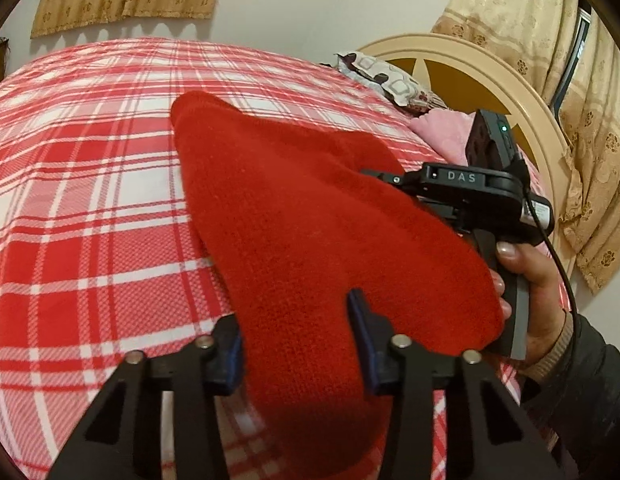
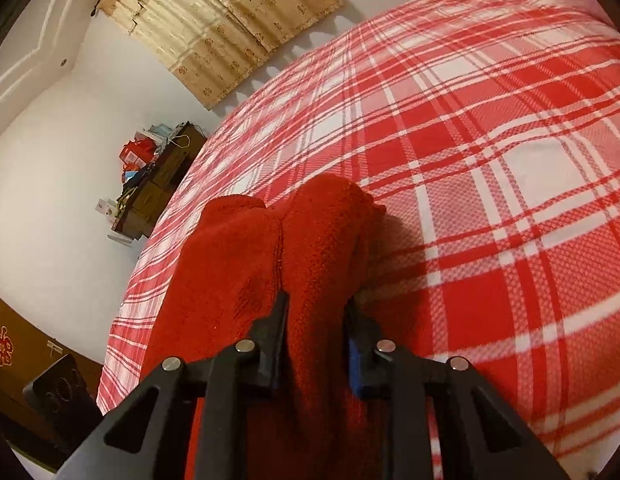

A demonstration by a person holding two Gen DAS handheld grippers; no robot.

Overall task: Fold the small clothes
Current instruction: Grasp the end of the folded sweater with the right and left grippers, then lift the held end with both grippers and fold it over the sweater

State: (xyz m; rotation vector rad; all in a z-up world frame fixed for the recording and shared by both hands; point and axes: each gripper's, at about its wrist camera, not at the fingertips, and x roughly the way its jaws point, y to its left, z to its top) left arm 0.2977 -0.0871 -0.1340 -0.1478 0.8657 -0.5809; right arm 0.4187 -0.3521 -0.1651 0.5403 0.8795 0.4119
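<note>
A small red knitted garment (image 1: 306, 216) hangs lifted over the red and white plaid bedcover (image 1: 78, 184). My left gripper (image 1: 298, 328) is shut on its near edge, with cloth between the blue pads. The right gripper's body (image 1: 465, 184) shows at the right, held by a hand and partly hidden behind the cloth. In the right wrist view my right gripper (image 2: 315, 312) is shut on a bunched fold of the same red garment (image 2: 246, 264), which drapes down to the plaid bedcover (image 2: 489, 160).
A cream round headboard (image 1: 489, 64) with a patterned pillow (image 1: 385, 76) and pink cloth (image 1: 441, 132) stands at the back right. Beige curtains (image 1: 549, 20) hang beyond. A cluttered wooden side table (image 2: 158, 184) stands by the bed's far edge.
</note>
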